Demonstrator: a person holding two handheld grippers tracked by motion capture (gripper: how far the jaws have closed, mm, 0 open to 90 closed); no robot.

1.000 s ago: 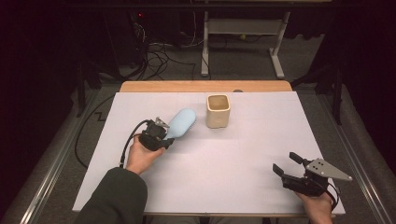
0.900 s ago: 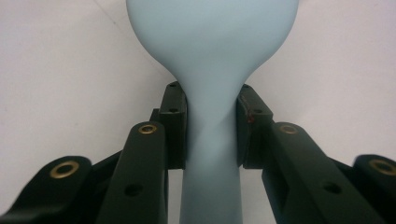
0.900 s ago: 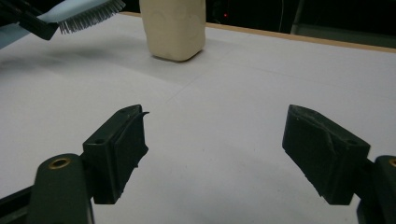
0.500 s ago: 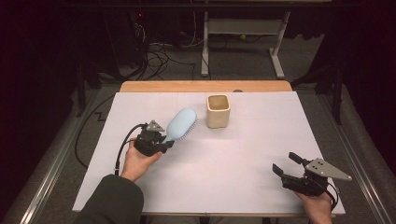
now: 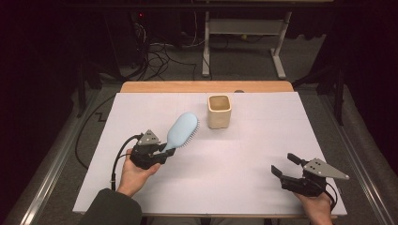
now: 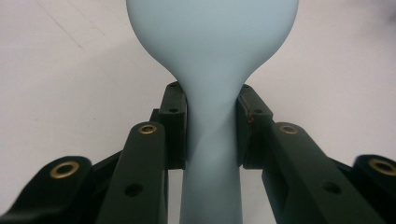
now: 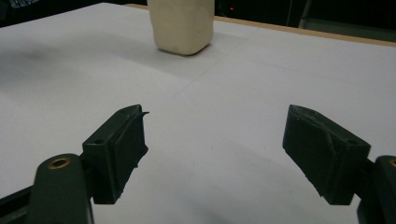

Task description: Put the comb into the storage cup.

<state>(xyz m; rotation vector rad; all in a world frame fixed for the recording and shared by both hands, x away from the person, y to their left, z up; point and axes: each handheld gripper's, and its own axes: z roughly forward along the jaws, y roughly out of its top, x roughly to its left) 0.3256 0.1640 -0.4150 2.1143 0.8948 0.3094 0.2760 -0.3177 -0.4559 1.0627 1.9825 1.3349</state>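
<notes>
While our left gripper [image 5: 165,151] clamps the hairbrush [image 5: 182,131] by its handle, brush head raised w/ bristles facing the cup [image 5: 219,111], our right gripper [image 5: 284,166] rests released on the surface [image 5: 234,159], nr its front-right corner.

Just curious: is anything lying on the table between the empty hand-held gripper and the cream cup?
No. In the right gripper view, bare white table runs from the right hand-held gripper to the cup.

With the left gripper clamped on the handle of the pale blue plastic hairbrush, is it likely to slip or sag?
The pale blue plastic hairbrush probably stays stiff: it juts straight from the left gripper. Its smooth, tapering handle might twist or slide between the pads. The broad head, far from the grip, may lever downward.
</notes>
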